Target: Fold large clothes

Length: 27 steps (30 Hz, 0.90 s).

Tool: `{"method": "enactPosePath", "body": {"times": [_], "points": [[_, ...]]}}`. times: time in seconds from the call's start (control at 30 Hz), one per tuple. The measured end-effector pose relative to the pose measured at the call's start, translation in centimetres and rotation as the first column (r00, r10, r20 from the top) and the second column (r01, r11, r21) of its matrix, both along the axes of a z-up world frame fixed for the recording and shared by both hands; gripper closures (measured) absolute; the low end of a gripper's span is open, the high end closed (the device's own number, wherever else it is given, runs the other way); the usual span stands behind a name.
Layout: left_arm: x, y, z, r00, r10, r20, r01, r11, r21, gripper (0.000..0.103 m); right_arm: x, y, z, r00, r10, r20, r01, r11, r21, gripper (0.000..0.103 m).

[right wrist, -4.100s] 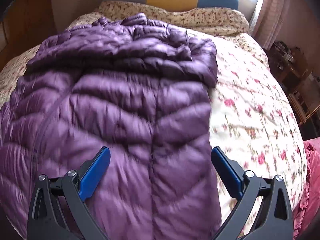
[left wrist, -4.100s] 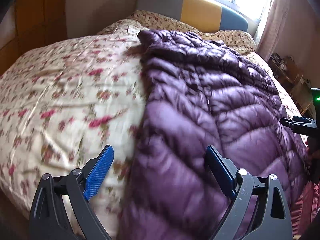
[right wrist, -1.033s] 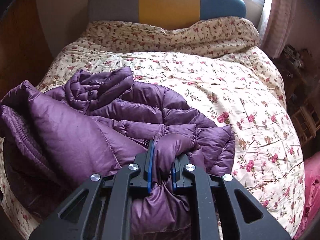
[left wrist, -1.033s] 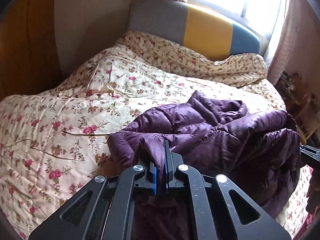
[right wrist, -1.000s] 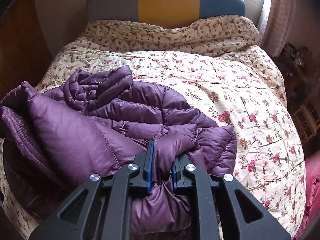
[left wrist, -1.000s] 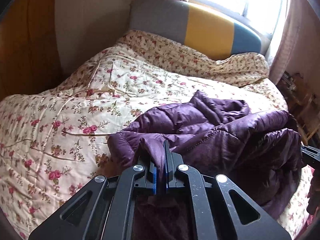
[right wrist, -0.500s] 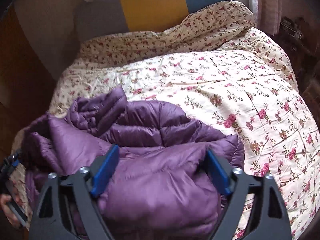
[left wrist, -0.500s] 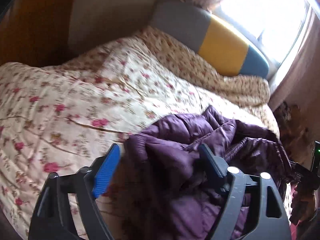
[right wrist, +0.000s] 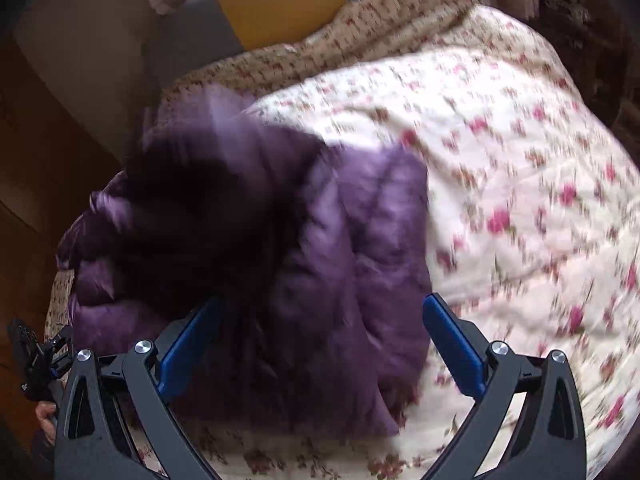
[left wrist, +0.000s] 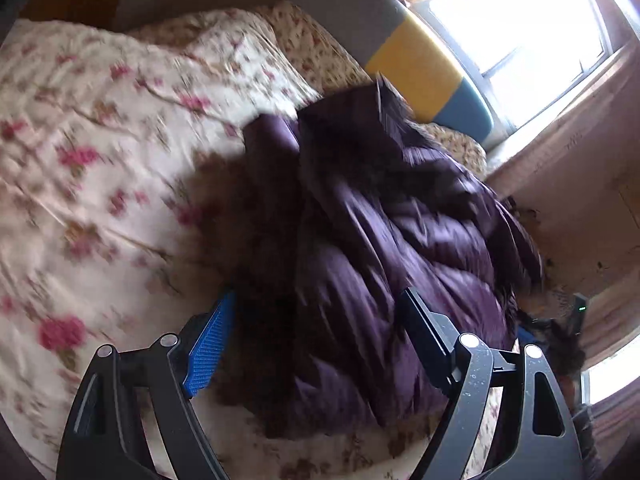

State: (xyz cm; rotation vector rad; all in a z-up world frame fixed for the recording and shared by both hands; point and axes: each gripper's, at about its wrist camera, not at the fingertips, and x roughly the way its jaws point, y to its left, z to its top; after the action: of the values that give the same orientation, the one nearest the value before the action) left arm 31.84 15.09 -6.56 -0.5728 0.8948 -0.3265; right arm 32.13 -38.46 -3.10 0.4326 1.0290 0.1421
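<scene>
A purple quilted puffer jacket (left wrist: 380,240) lies folded in a thick bundle on the flowered quilt (left wrist: 100,160) of a bed. My left gripper (left wrist: 316,304) hangs just over the bundle's near edge, jaws wide and pads off the cloth. In the right wrist view the same jacket (right wrist: 340,240) lies below my right gripper (right wrist: 322,306), whose jaws are opening; the bundle's near end shows between its blue fingers (right wrist: 452,344), and neither pad presses on it. Both views are tilted and blurred.
A grey, yellow and blue headboard (left wrist: 416,64) stands at the bed's far end under a bright window (left wrist: 520,20). Bare quilt (right wrist: 520,160) stretches to the right of the jacket. A hand (right wrist: 44,412) with the other gripper shows at the left edge.
Both grippers were shut on folds of the jacket a second ago; both have let go and spread wide. The bundle has dropped onto the quilt, and both views have rolled and sunk.
</scene>
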Motion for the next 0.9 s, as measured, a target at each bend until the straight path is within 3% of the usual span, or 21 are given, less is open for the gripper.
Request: {"method": "enactPosePath", "body": {"times": [0.07, 0.13, 0.2, 0.23, 0.3, 0.4, 0.57, 0.9], "points": [[0.0, -0.8, -0.4, 1.000, -0.013, -0.003, 0.013, 1.000, 0.009, 0.028, -0.2, 0.5, -1.0, 1.000, 0.016, -0.020, -0.016, 1.000, -0.013, 0.002], [0.1, -1.5, -0.5, 1.000, -0.024, -0.005, 0.025, 0.999, 0.024, 0.046, -0.3, 1.2, -1.2, 0.999, 0.034, -0.013, -0.035, 0.999, -0.037, 0.006], [-0.3, -2.0, -0.3, 0.999, -0.044, 0.006, 0.044, 0.998, 0.036, 0.060, -0.5, 1.8, -0.9, 0.999, 0.048, -0.015, -0.049, 0.998, -0.039, 0.034], [-0.5, -2.2, -0.2, 0.999, -0.052, 0.011, 0.051, 0.998, 0.044, 0.067, -0.6, 2.1, -0.6, 0.998, 0.060, -0.013, -0.061, 0.997, -0.050, 0.042], [-1.0, -2.5, 0.0, 0.998, -0.068, 0.017, 0.067, 0.996, 0.062, 0.075, -1.1, 2.9, 0.3, 0.996, 0.089, -0.002, -0.088, 0.991, -0.096, 0.068], [-2.0, -2.5, 0.2, 0.996, -0.090, 0.024, 0.088, 0.994, 0.064, 0.082, -2.5, 3.7, 1.6, 0.993, 0.117, 0.012, -0.114, 0.984, -0.138, 0.082], [-4.4, -2.1, 0.4, 0.993, -0.117, 0.033, 0.115, 0.991, 0.070, 0.084, -5.7, 4.4, 2.9, 0.988, 0.154, 0.015, -0.149, 0.974, -0.173, 0.085], [-16.2, -0.3, 0.2, 0.988, -0.156, 0.016, 0.154, 0.986, 0.066, 0.084, -17.6, 7.1, 4.3, 0.960, 0.278, -0.030, -0.279, 0.940, -0.195, 0.085]]}}
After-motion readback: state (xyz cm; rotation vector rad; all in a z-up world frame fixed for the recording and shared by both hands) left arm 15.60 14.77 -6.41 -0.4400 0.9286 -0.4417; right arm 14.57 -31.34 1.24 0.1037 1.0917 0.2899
